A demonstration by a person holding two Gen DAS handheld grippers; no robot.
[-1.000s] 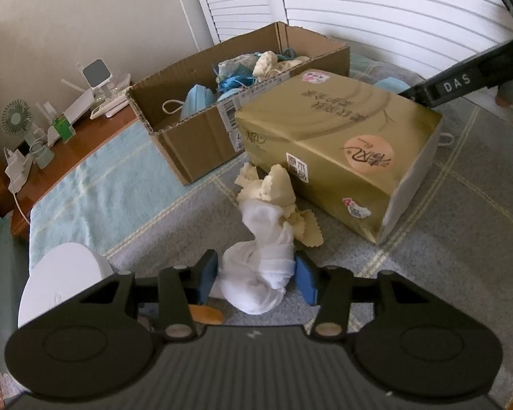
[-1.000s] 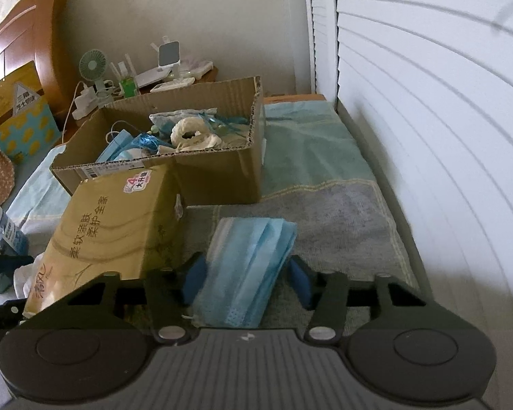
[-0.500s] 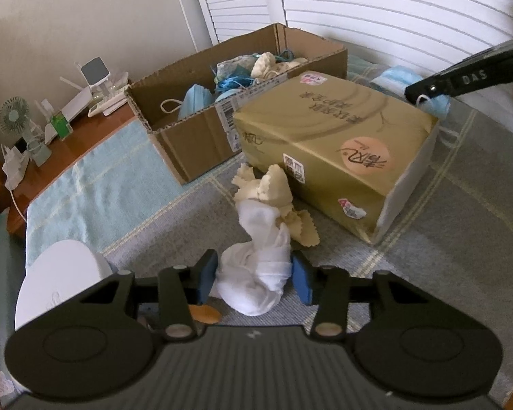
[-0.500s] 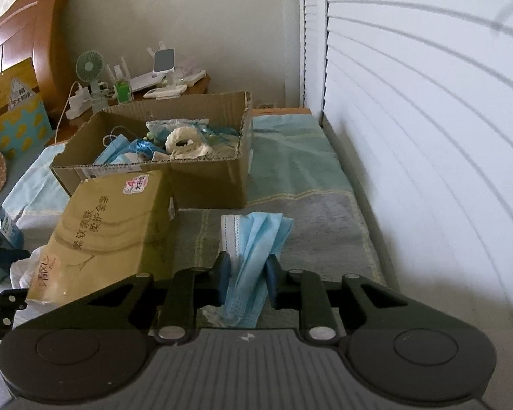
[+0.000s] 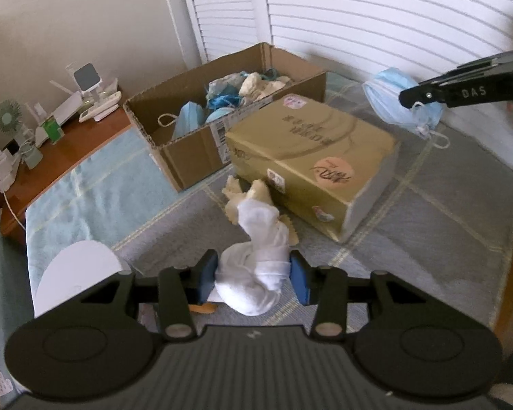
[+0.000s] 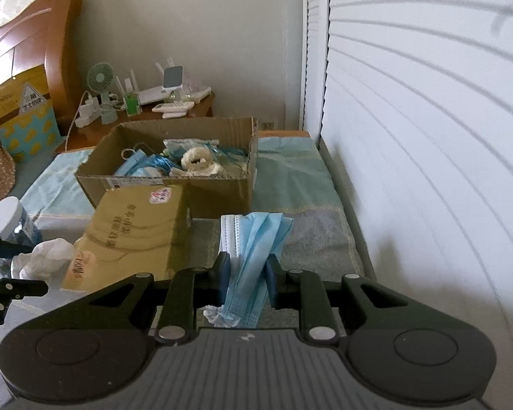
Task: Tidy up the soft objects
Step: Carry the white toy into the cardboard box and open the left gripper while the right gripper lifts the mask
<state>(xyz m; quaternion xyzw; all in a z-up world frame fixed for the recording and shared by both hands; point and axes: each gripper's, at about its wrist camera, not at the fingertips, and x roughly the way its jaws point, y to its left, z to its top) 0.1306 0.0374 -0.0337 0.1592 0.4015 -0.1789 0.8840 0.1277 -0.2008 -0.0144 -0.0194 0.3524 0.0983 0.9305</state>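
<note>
Left gripper [image 5: 253, 278]: clamping white cloth [image 5: 256, 273], near centre of bed, cream rag [image 5: 253, 191] touching behind.
Right gripper [image 6: 246, 278]: clenching blue mask [image 6: 253, 256], hanging off the blanket [image 6: 311, 242], right of gold pack [image 6: 136, 232].
Gold pack: lying against the near wall of box [image 6: 219, 198], leaving no gap.
Box: standing open, already holding masks and rags.
Open room: blanket strip running between pack and shutter [image 6: 410, 136], reaching box's right edge.
</note>
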